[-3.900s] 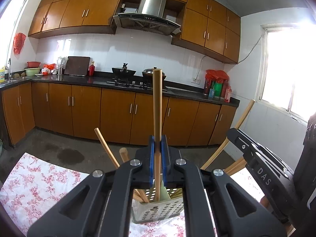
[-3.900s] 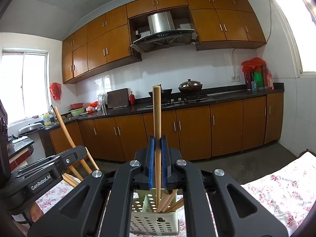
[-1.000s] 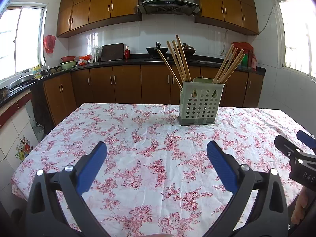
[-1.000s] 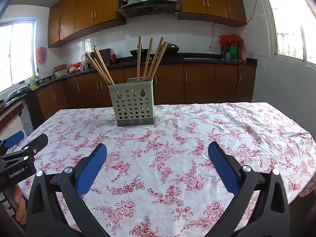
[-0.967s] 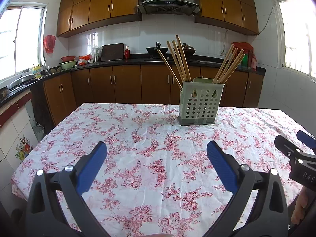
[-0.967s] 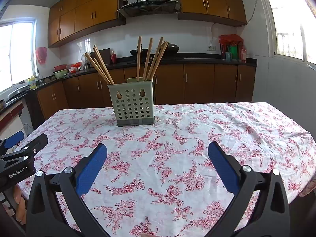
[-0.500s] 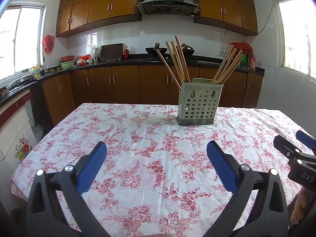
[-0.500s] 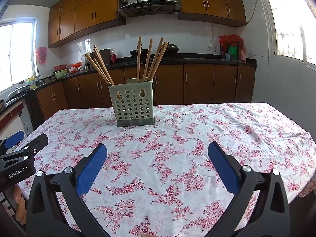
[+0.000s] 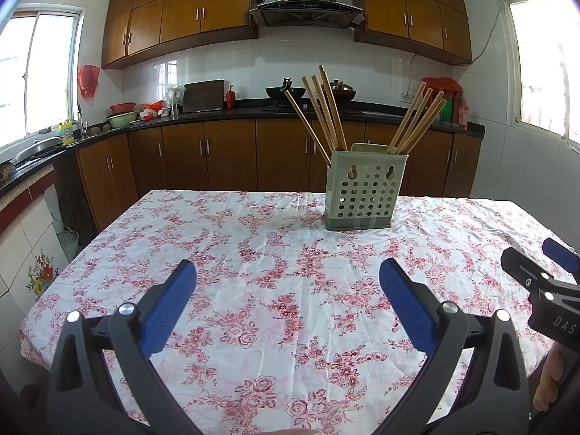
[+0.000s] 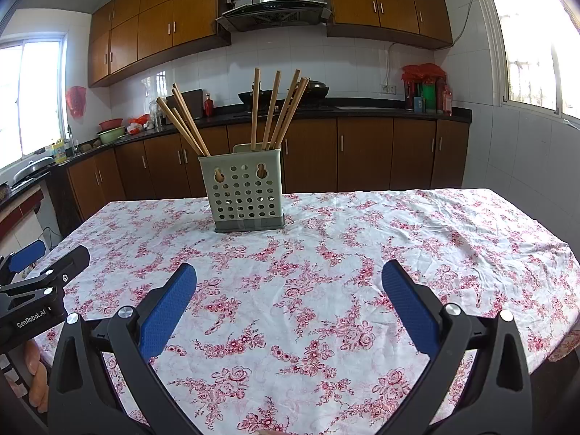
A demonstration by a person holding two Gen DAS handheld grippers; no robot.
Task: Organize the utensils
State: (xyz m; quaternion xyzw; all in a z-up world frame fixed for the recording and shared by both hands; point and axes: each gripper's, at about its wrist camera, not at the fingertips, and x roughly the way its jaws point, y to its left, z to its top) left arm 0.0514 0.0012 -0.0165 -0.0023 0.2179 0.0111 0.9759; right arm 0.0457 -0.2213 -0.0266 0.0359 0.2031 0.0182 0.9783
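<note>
A: Where are the chopsticks?

B: They all stand in the green holder, far side of the surface.

A: And your grippers?

B: Your left hand-held gripper and right hand-held gripper are wide open, holding nothing, well back from the holder. Looks done. Keep them low and clear of the holder.

A pale green perforated utensil holder stands upright at the far middle of the table. Wooden chopsticks lean left in one compartment, others lean right.
</note>
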